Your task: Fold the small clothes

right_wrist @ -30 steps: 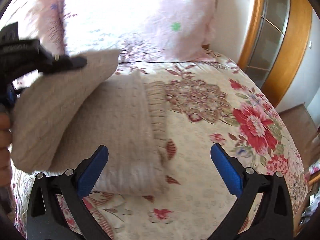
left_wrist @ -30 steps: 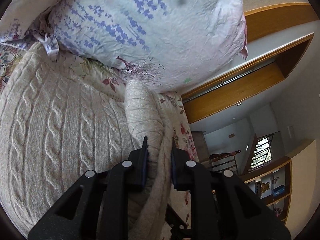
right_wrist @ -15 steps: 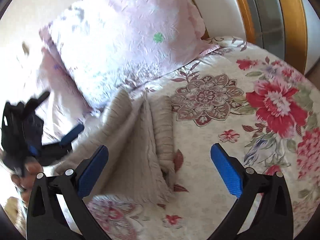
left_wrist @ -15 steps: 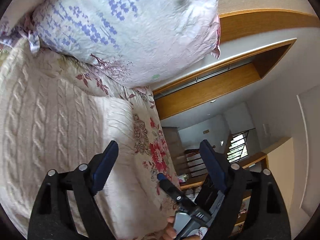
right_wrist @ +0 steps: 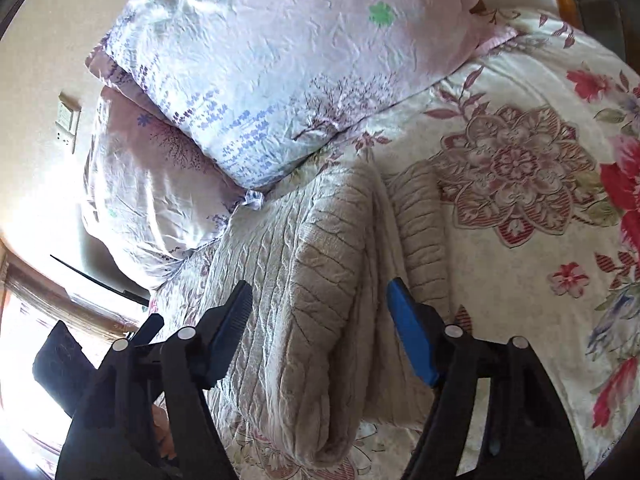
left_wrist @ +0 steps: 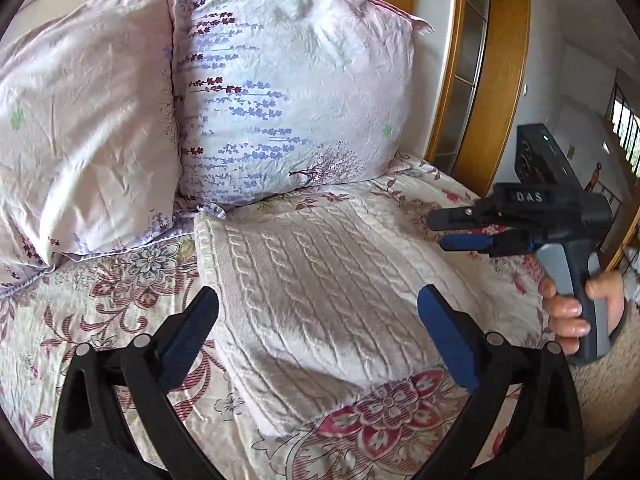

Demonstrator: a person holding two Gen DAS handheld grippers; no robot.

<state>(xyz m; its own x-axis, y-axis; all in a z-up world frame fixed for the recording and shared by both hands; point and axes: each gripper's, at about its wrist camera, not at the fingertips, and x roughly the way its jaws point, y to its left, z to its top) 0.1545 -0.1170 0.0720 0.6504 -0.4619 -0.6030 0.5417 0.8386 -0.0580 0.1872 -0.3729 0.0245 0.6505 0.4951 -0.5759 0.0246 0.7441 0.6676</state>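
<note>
One cream cable-knit sweater (left_wrist: 320,292) lay folded on a floral bedspread (left_wrist: 100,320), just below two lavender-print pillows (left_wrist: 288,92). Above it hovered the left gripper (left_wrist: 318,320), its jaws just opened wide and empty. The right gripper (right_wrist: 320,332), held in a hand (left_wrist: 576,312), had been closing partway, its blue pads straddling a raised fold without pressing it.

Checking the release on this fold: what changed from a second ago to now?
The left gripper let go of the sweater fold it was pinching; its jaws have just been opening and now stand wide, empty. The fold dropped flat onto the garment. The right gripper has been closing, nothing pinched yet. The pillows and bedspread stayed put.
</note>
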